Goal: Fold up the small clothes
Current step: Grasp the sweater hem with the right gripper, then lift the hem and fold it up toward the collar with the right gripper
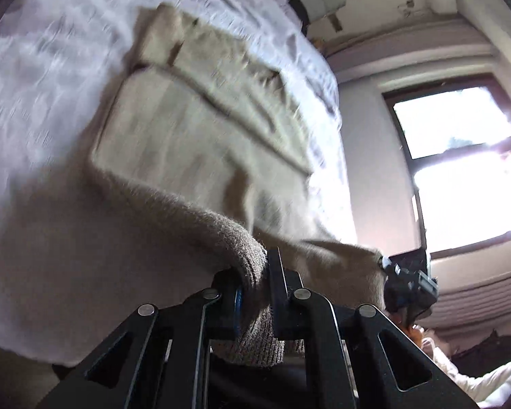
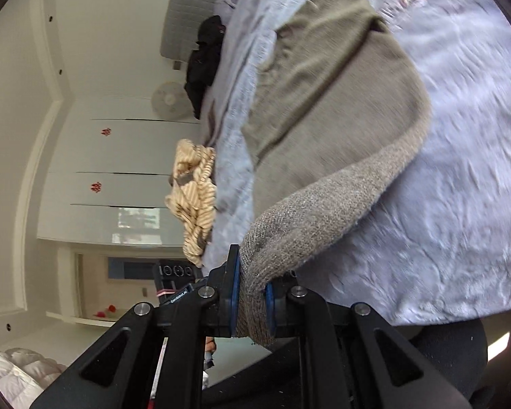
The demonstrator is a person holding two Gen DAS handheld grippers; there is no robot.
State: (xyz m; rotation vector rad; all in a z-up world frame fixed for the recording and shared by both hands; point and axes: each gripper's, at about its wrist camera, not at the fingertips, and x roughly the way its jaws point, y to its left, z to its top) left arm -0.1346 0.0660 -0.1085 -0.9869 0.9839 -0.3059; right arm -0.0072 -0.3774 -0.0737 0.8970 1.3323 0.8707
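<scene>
While both cameras are tilted sideways, each shows a black two-finger gripper clamped on the same grey-beige knitted sweater (image 1: 201, 143). From the left wrist view, the left gripper (image 1: 253, 293) pinches a thick ribbed edge of the knit between its closed fingers. The right gripper (image 1: 408, 286) appears small at the far side, holding another corner. From the right wrist view, the right gripper (image 2: 252, 303) squeezes the ribbed hem between blue finger pads (image 2: 235, 293). The sweater's body lies spread on a pale lavender bedspread (image 2: 460, 170), with its gripped edge lifted toward the cameras. A striped cream garment (image 2: 194, 197) and a black garment (image 2: 204, 61) sit at the bed's edge. A bright window (image 1: 466, 170) fills the wall beyond.
</scene>
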